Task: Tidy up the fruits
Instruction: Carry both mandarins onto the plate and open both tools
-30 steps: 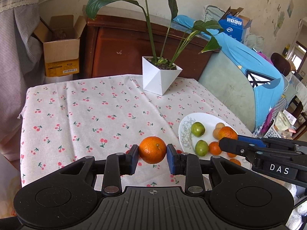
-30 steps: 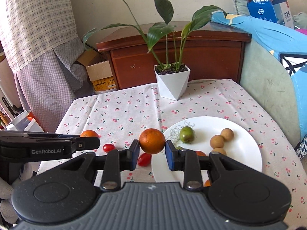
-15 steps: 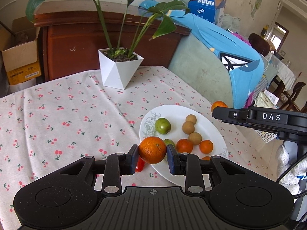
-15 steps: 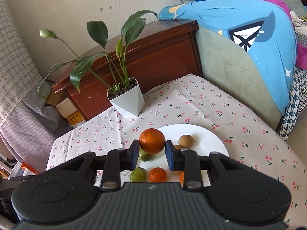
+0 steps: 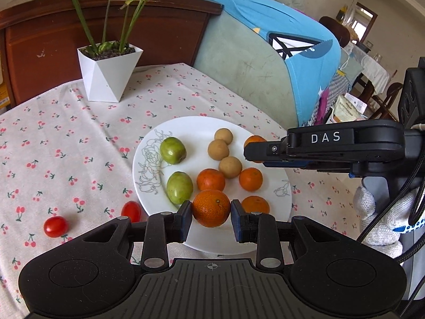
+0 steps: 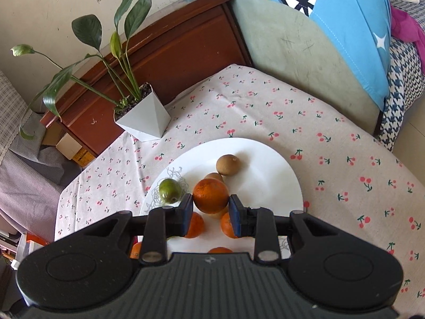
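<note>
Fruits are mostly gathered on the white plate (image 5: pixel 204 130) that sits on the cherry-print tablecloth (image 5: pixel 61 143). Two oranges are off the plate's surface, each held in a gripper. The left gripper (image 5: pixel 211 219) is clamped on an orange (image 5: pixel 211 208), pads pressing its two sides, and holds it over the near edge of the plate. Just beyond it lie two green fruits (image 5: pixel 172 150), three small brown round fruits (image 5: pixel 218 149) and three smaller oranges (image 5: pixel 250 179), all resting on the plate. Two cherry tomatoes (image 5: pixel 55 226) lie on the cloth left of the plate; the nearer one to the plate sits just beside its rim.

The right gripper (image 6: pixel 211 211) is likewise closed on a second orange (image 6: pixel 210 195), gripped at its sides between the blue-edged pads, over the middle of the plate and above the fruit lying there. In the left wrist view this gripper reaches in from the right, carried by a white-gloved hand (image 5: pixel 382 223), its held orange partly hidden behind its fingers.

A white faceted plant pot (image 5: pixel 107 73) stands on the cloth well behind the plate
</note>
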### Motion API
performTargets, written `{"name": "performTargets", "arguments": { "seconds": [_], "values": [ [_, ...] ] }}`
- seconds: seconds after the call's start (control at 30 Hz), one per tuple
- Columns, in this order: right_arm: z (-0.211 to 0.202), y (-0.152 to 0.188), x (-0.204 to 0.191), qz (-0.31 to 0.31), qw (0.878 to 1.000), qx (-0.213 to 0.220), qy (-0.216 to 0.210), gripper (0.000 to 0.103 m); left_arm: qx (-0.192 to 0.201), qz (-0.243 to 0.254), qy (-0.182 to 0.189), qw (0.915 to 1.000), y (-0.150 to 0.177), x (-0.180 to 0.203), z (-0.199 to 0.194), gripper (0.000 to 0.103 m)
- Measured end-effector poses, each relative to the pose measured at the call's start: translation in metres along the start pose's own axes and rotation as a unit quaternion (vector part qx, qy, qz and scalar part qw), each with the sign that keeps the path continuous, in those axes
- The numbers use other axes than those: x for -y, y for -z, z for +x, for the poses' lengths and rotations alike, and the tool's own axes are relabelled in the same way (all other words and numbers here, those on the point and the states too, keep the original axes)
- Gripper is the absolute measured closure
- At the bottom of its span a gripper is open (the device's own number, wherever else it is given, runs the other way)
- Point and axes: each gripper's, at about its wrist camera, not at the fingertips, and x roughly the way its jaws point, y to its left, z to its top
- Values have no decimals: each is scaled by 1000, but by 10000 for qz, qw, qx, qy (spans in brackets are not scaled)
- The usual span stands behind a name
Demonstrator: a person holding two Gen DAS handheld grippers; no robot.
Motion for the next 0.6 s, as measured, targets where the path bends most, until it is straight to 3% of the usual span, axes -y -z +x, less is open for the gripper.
{"name": "performTargets", "arguments": {
  "seconds": [0.4, 0.5, 0.6],
  "values": [
    [7, 5, -6, -51, 9999, -109, 18, 71, -6, 131, -109, 9999, 4, 6, 12, 72],
    [5, 4, -7, -27, 10000, -41, 36, 71, 83, 89, -120, 9999, 3, 6, 7, 59],
    [0, 1, -7, 75, 9999, 63, -68, 70, 137, -28, -56, 9999, -1, 3, 0, 55]
  ]
}}
